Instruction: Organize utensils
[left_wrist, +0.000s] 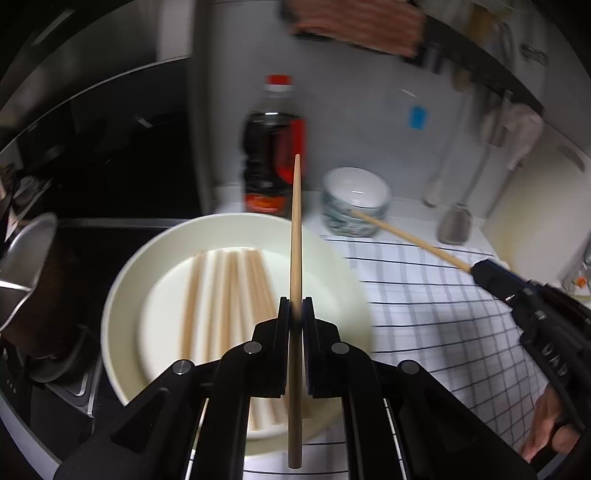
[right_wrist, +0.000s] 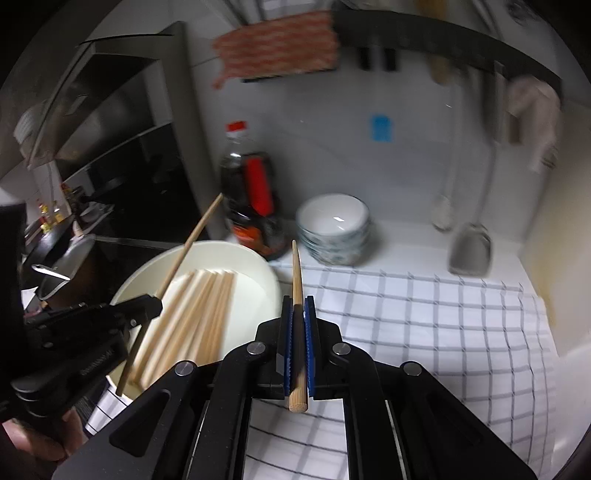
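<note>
My left gripper (left_wrist: 295, 306) is shut on a wooden chopstick (left_wrist: 296, 229) that sticks out forward above a white plate (left_wrist: 125, 295). Several more chopsticks (left_wrist: 229, 295) lie side by side in that plate. My right gripper (right_wrist: 297, 306) is shut on a second chopstick (right_wrist: 296, 273), held over the checked cloth (right_wrist: 424, 325) just right of the plate (right_wrist: 255, 295). In the left wrist view the right gripper (left_wrist: 476, 269) enters from the right with its chopstick (left_wrist: 410, 240) pointing at the bowls. In the right wrist view the left gripper (right_wrist: 155, 304) and its chopstick (right_wrist: 188, 243) hang over the plate.
A dark sauce bottle (left_wrist: 273, 162) with a red cap stands behind the plate. Stacked patterned bowls (left_wrist: 356, 201) sit beside it. A metal spatula (left_wrist: 456, 221) and ladle hang at the back wall. A pot (left_wrist: 26, 254) stands on the dark stove to the left. A hand (left_wrist: 550, 424) grips the right tool.
</note>
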